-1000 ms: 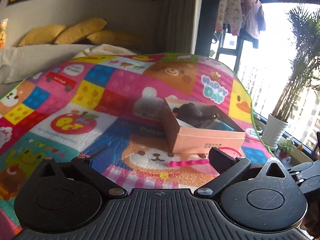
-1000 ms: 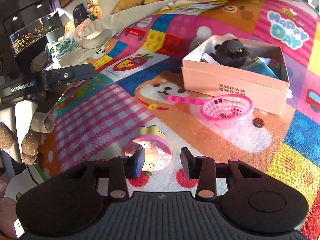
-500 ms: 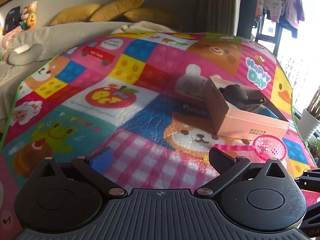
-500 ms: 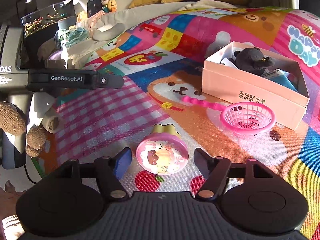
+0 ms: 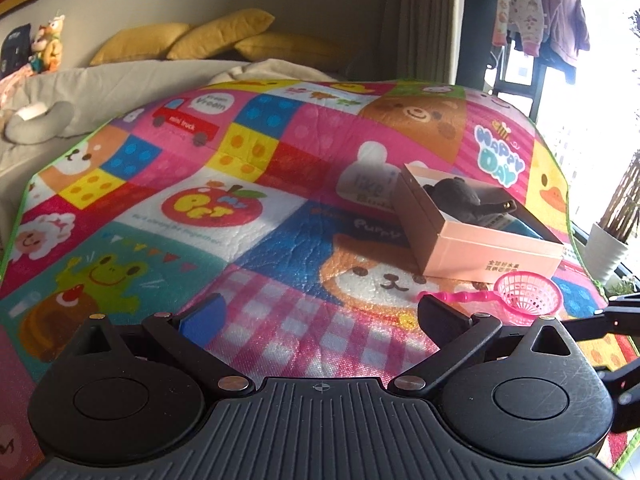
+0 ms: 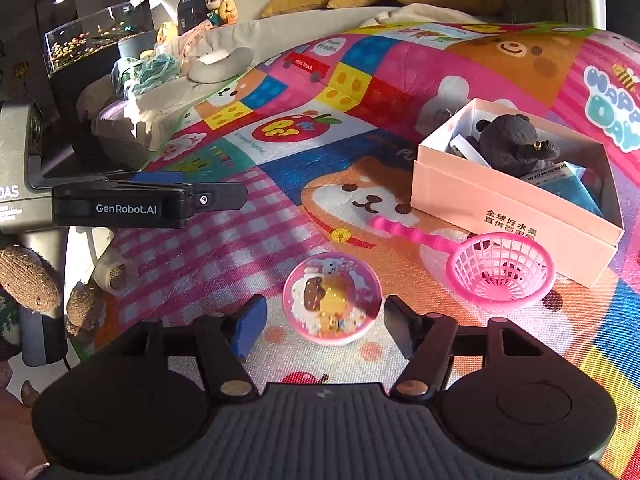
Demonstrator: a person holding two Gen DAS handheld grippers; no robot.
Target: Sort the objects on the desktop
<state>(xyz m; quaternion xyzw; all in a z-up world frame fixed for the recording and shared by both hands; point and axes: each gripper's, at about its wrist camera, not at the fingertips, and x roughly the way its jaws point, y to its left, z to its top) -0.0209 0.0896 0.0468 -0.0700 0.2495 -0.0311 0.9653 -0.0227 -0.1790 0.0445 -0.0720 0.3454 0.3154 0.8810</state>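
A round pink toy [image 6: 331,298] with a cartoon top lies on the play mat [image 6: 248,248], between the fingers of my right gripper [image 6: 324,322]. That gripper's jaws are opening and the pads stand clear of the toy on both sides. A pink plastic net scoop [image 6: 502,270] [image 5: 527,295] lies just right of it, in front of the pink cardboard box [image 6: 508,210] [image 5: 480,256]. Inside the box sit a dark plush toy [image 6: 514,146] [image 5: 456,200] and a blue packet [image 6: 576,192]. My left gripper [image 5: 320,314] hovers open over the checked part of the mat, empty.
The left gripper's body [image 6: 148,204] reaches in from the left of the right wrist view. Bedding, a grey ring cushion [image 6: 222,64] and a fish tank [image 6: 92,40] lie beyond the mat's left edge. Yellow pillows [image 5: 216,40] line the back; a potted plant [image 5: 608,252] stands right.
My right gripper's fingers have spread apart around the round pink toy, which now shows its flat face. The left wrist view has swung left, so the box and scoop sit further right.
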